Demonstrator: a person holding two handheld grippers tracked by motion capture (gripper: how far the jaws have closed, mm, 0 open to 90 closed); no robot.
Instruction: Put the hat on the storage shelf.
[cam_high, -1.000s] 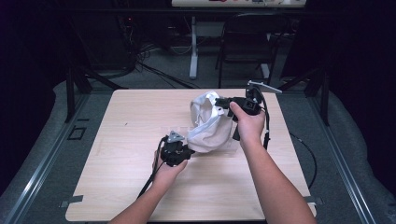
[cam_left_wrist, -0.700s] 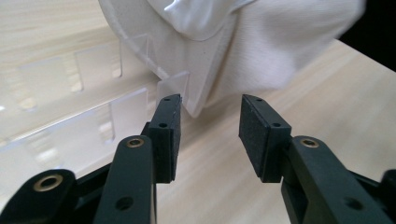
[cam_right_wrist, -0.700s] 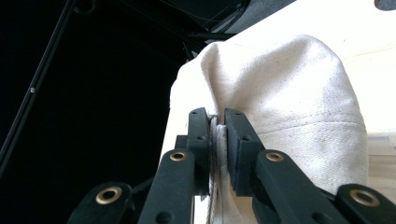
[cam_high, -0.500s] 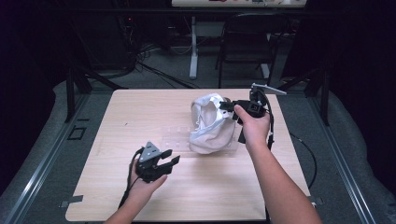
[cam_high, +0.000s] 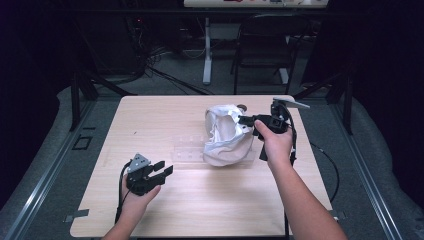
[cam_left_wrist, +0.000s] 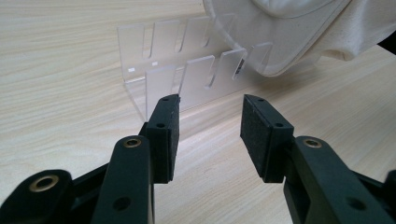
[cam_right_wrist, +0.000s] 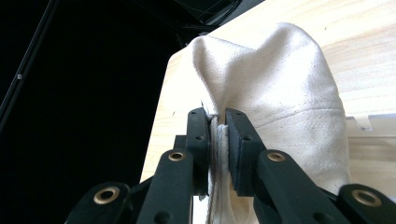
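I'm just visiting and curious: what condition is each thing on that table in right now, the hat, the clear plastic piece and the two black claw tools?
White cap: pinched at its edge, lifted, underside turned up, partly over the rack.
Clear slotted rack: standing on the table, slots empty.
Left gripper: open, holding nothing, aimed at the rack.
Right gripper: shut on the cap's fabric.
Table: bare light wood.

cap (cam_high: 225, 135) set on rack (cam_high: 192, 150), table (cam_high: 165, 115) centre-right | right gripper (cam_high: 246, 120) placed at cap's right | left gripper (cam_high: 162, 170) held front-left, apart
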